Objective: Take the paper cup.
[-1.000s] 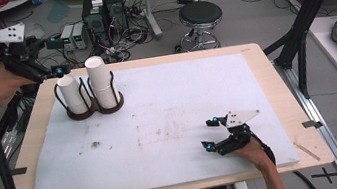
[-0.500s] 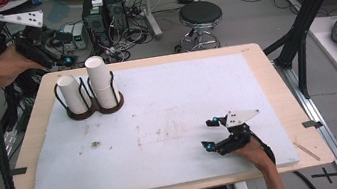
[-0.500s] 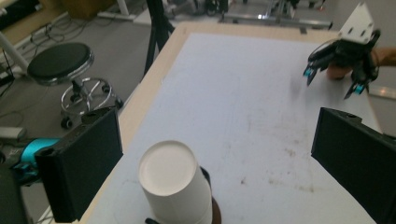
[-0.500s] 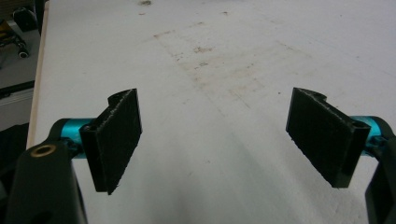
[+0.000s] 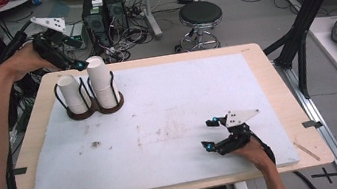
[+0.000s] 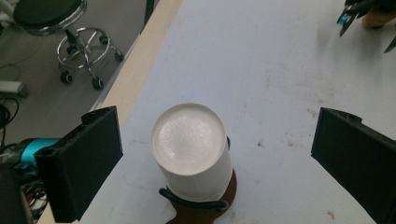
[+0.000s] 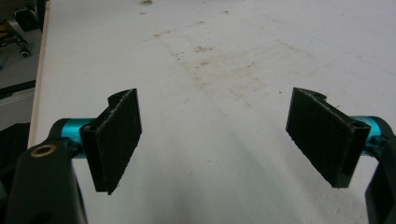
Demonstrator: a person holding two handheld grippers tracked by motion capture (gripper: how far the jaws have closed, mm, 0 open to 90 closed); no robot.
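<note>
Moving in from the rack's [image 5: 92, 108] far left side, the left gripper [image 5: 82, 65] now hangs wide open and empty over the taller cup stack [image 6: 192, 151], probably to grip it.

Two cup stacks [image 5: 90, 86] in holder [image 5: 96, 108], mat's [image 5: 171, 124] far left

Your backdrop: grey floor [image 5: 246, 22], black stool [image 5: 200, 15] at twelve o'clock, computer towers [image 5: 104, 10] at eleven, cable tangle.
</note>
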